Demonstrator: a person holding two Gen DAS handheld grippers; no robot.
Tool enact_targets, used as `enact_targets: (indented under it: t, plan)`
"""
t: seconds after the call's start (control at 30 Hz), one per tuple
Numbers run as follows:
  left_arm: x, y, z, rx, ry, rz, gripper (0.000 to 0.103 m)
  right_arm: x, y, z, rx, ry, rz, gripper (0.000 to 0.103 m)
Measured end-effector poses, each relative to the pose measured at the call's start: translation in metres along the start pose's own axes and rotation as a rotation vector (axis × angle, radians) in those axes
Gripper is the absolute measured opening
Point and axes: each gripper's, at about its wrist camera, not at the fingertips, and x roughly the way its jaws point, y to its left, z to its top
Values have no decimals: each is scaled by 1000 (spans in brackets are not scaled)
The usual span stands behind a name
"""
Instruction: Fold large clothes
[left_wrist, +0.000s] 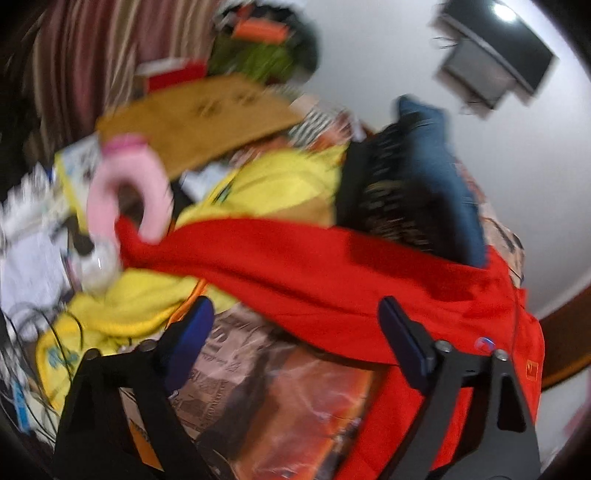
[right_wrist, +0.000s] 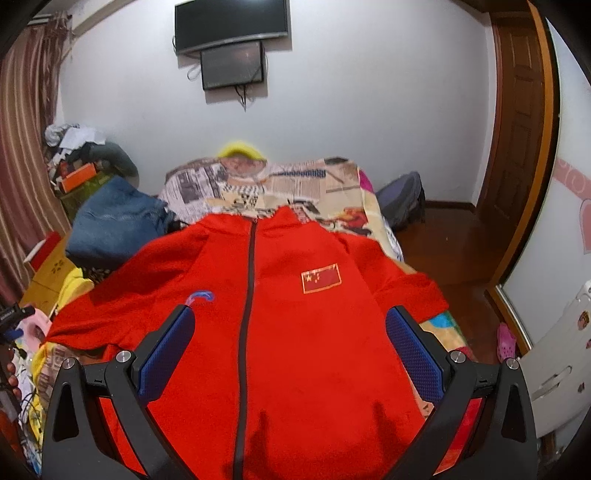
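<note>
**Jacket spread front-up, both grippers empty**

Jacket, red and zipped, lay flat on the bed. The right hand-held gripper hovered agape above its chest; the left hand-held gripper, also agape, faced a sleeve, best pinched near the cuff and folded squarely across.

- The left gripper is showing black angular arms, silver screw heads and dark blue finger pads.
- The right gripper is showing matching black arms, silver screws and dimpled blue pads.
</note>
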Motion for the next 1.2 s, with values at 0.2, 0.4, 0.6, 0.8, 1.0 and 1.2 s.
enact_targets:
  t: [0.2, 0.4, 0.6, 0.8, 1.0, 1.2]
  plan:
    - [67, 45, -8, -240, 145, -152, 69, 26, 3, -2, -11, 63, -6, 103]
    - [91, 65, 0, -337, 122, -134, 59, 43, 4, -2, -20, 107, 0, 103]
    - [96, 56, 10, -292, 87, -20, 26, 55, 8, -3, -33, 138, -2, 103]
    - [66, 23, 14, -138, 10, 43, 1, 52, 14, -3, -50, 143, 11, 102]
    - [23, -20, 34, 4, -113, 6, 1, 40, 14, -3, -67, 111, 14, 102]
    - [-38, -98, 49, 169, -264, -117, 1, 30, 5, 5, -68, 68, 20, 103]
